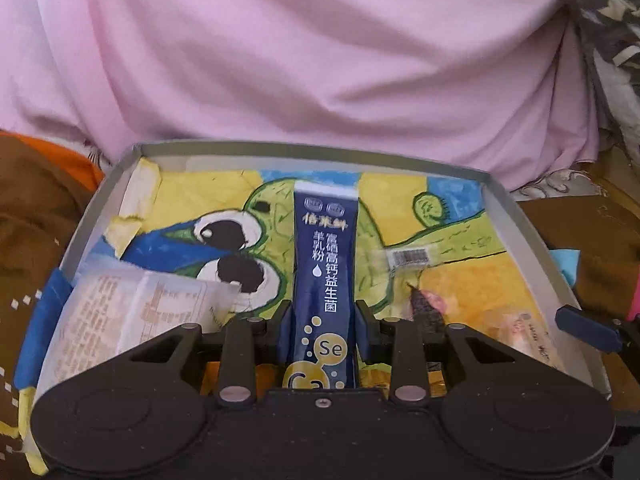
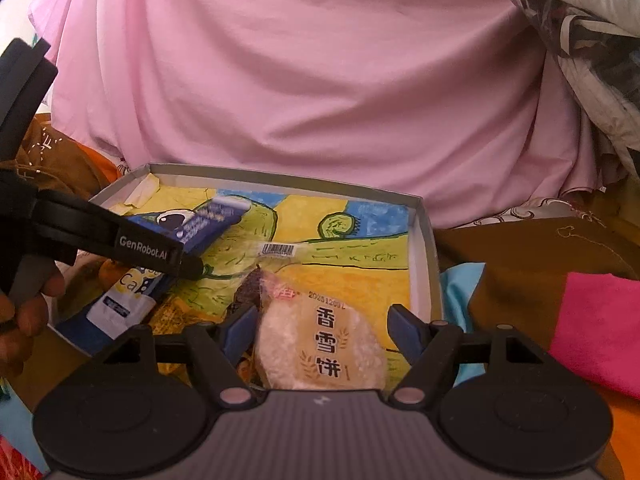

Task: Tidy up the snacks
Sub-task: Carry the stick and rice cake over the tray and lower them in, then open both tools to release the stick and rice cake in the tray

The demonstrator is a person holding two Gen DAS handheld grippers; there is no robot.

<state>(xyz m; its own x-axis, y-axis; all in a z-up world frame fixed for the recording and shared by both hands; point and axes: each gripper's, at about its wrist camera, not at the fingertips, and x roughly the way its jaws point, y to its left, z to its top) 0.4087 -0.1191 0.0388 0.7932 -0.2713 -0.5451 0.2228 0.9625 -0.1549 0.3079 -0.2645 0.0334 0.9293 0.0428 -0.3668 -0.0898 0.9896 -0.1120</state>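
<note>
Blue-padded fingers of the left gripper [image 1: 322, 330] pinch a navy powder sachet [image 1: 324, 280] over the shallow box [image 1: 532, 240]. Right gripper [image 2: 322, 330] stands spread around a wrapped rice cracker [image 2: 320, 350] lying in the box, not clamping it. Risk: the slim, glossy sachet may slip, held only near its lower end. White lettering runs along it.

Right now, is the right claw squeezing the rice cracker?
No, the right claw is open, its fingers standing apart on either side of the rice cracker.
</note>
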